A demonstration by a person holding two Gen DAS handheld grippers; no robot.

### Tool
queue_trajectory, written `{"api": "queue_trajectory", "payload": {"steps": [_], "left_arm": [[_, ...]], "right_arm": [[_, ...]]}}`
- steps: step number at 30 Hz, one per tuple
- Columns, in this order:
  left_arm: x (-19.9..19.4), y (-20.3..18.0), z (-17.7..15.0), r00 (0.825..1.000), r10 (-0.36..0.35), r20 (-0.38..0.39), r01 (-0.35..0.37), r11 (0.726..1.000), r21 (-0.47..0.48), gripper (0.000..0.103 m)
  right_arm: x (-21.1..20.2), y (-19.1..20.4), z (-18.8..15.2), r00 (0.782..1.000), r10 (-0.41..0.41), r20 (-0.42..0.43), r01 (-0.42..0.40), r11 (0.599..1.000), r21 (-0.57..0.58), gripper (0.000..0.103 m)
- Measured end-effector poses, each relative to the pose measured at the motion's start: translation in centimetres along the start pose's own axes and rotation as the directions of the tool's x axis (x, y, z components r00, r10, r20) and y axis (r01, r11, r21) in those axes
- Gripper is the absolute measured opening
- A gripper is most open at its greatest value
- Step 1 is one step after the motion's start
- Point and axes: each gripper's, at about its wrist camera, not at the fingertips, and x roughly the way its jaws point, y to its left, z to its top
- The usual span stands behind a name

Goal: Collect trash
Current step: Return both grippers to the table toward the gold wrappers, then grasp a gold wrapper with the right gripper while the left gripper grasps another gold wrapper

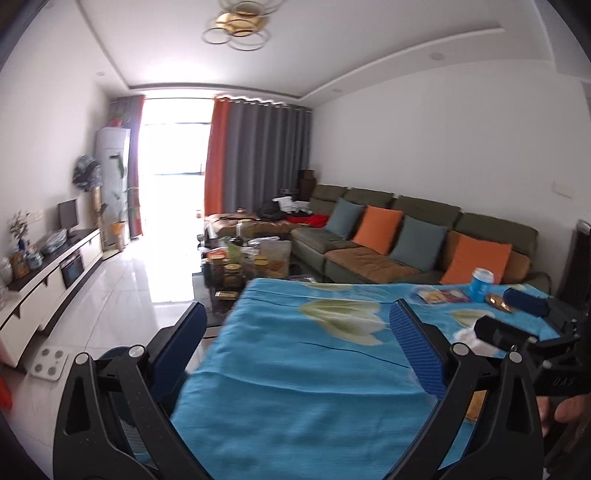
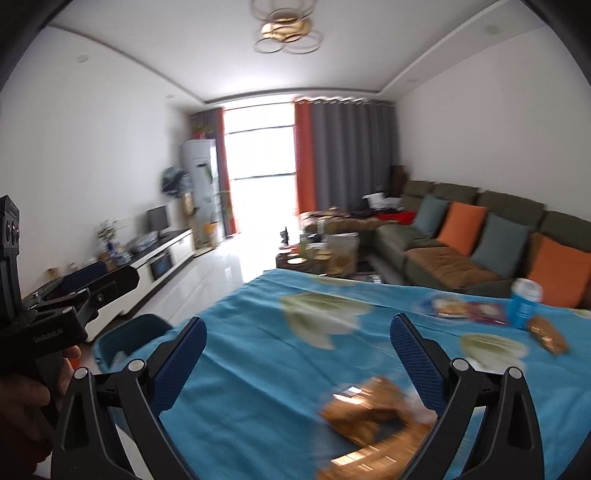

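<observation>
While both grippers gape empty, a gold wrapper [image 2: 376, 417] lies on the blue cloth [image 2: 277, 369].

Left hand-held gripper [image 1: 297, 332] jaws wide apart, nothing between; right hand-held gripper [image 2: 297, 350] likewise, empty.

a long, bright living room

white walls [image 1: 424, 140] and a stepped white ceiling [image 1: 332, 48] framed the view, with a gold ring lamp [image 1: 236, 22] at the top centre. daylight flooded through the tall window [image 1: 173, 136] at centre left, flanked by orange and grey curtains [image 1: 258, 155], and glared off the glossy pale floor [image 1: 122, 280]. a white tv cabinet [image 1: 55, 273] ran along the left edge, a standing air conditioner [image 1: 112, 173] beyond it. at right stood an olive corner sofa [image 1: 388, 229] with orange and grey-blue cushions [image 1: 380, 229], a cluttered coffee table [image 1: 240, 266] in front of it.
</observation>
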Motion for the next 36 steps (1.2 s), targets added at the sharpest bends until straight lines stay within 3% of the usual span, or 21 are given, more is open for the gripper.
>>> {"api": "queue_trajectory", "payload": {"steps": [6, 12, 18, 27, 36], "left_arm": [[1.0, -4.2, -1.3, 0.996, -0.085, -0.025, 0.086, 0.995, 0.045, 0.097], [2.0, -7.0, -3.0, 0.984, -0.163, -0.071, 0.168, 0.983, 0.079, 0.097], [2.9, -8.5, -4.8, 0.969, -0.213, -0.123, 0.225, 0.969, 0.101, 0.097], [4.6, -7.9, -5.4, 0.962, -0.224, -0.159, 0.239, 0.968, 0.080, 0.097], [5.8, -7.4, -5.7, 0.955, -0.227, -0.193, 0.242, 0.969, 0.055, 0.097]], "right_arm": [[-3.2, -3.3, -2.3, 0.990, -0.141, 0.013, 0.141, 0.989, 0.048, 0.096], [-4.5, -5.7, -4.6, 0.976, -0.216, -0.041, 0.219, 0.970, 0.105, 0.096], [-4.0, -5.7, -7.0, 0.974, -0.179, -0.139, 0.199, 0.969, 0.145, 0.096], [0.0, -6.2, -9.7, 0.948, -0.121, -0.295, 0.192, 0.956, 0.223, 0.087], [1.5, -6.2, -10.1, 0.938, -0.060, -0.341, 0.162, 0.947, 0.278, 0.062]]}}
